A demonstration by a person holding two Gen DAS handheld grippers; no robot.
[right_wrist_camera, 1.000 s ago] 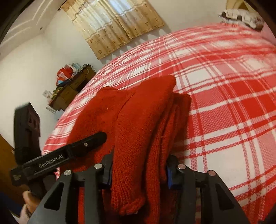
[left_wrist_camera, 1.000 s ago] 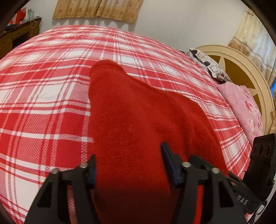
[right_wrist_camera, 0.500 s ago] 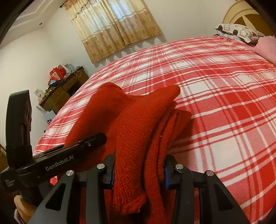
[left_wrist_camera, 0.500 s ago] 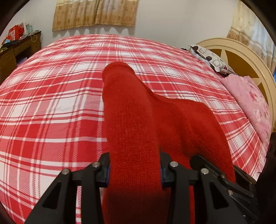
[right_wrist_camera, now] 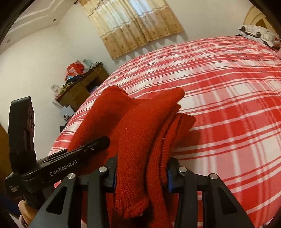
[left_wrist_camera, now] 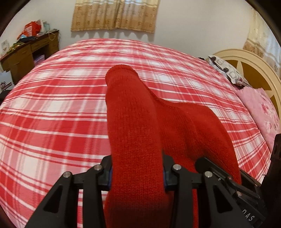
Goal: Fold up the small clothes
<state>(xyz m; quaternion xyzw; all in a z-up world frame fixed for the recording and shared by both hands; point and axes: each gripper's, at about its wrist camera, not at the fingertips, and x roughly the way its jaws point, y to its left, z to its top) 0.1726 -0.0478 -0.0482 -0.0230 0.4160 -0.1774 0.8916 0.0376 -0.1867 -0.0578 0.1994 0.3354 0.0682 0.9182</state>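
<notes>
While a bunched edge of the soft, limp red knit garment (left_wrist_camera: 133, 133) is clamped by the left gripper (left_wrist_camera: 137, 173) and the right gripper (right_wrist_camera: 141, 173), thick folds are best gripped.

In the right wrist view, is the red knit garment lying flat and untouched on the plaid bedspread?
No: the red knit garment is bunched between the right gripper, its pads pressing both sides, above the plaid bedspread.

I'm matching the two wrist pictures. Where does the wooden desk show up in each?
Left wrist: the desk is at the upper left edge, beyond the plaid bed.
Right wrist: the desk is left of centre, past the red knit, under the curtain.
Shared landmark: the beige curtain on the far wall.
</notes>
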